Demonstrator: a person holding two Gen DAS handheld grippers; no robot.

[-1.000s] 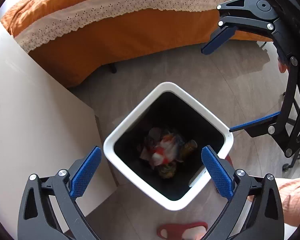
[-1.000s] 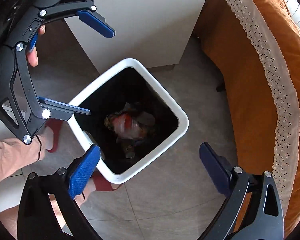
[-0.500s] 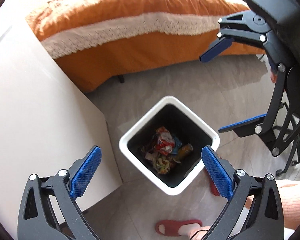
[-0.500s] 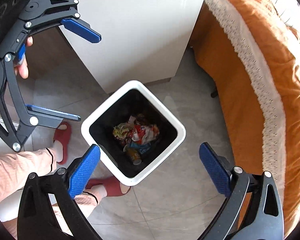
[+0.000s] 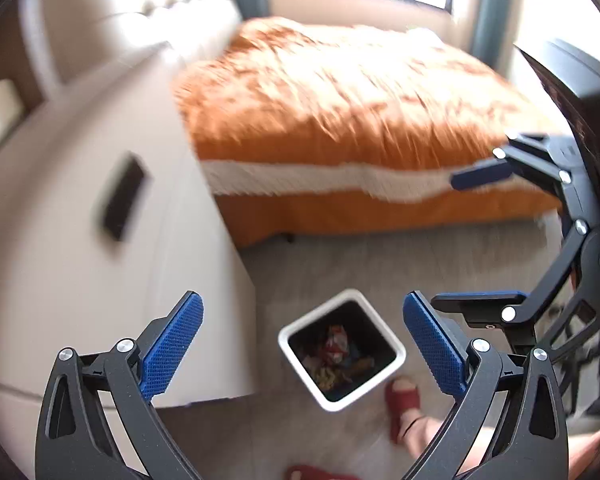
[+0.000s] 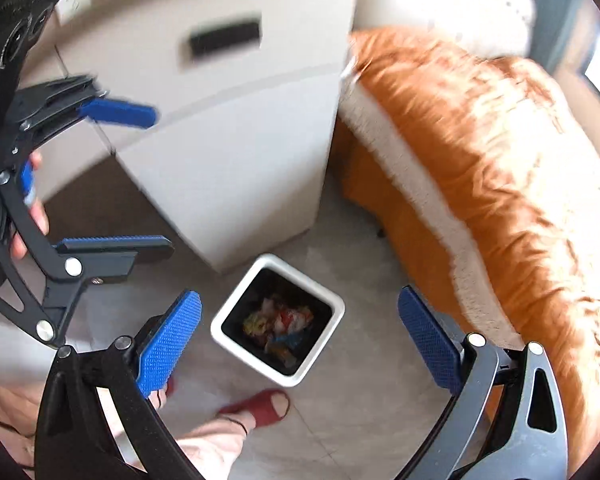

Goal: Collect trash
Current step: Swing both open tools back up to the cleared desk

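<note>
A square white bin (image 5: pixel 380 333) with a dark inside stands on the grey floor far below both grippers; crumpled colourful wrappers (image 5: pixel 337 349) lie at its bottom. The right wrist view shows the same bin (image 6: pixel 332 300) with the wrappers (image 6: pixel 281 325). My left gripper (image 5: pixel 304 346) is open and holds nothing. My right gripper (image 6: pixel 300 340) is open too, with nothing between its blue pads. Each gripper appears in the other's view: the right one (image 5: pixel 484 236) at the right edge, the left one (image 6: pixel 116 176) at the left.
A white cabinet (image 5: pixel 100 240) with a dark handle slot (image 6: pixel 225 37) stands beside the bin. A bed with an orange cover (image 5: pixel 340 120) fills the far side. A person's feet in red slippers (image 6: pixel 262 404) stand on the floor by the bin.
Both grippers have risen well above the bin, which now looks much smaller. The views tilted up, bringing the bed top, cabinet and window into sight. Both stayed open.
</note>
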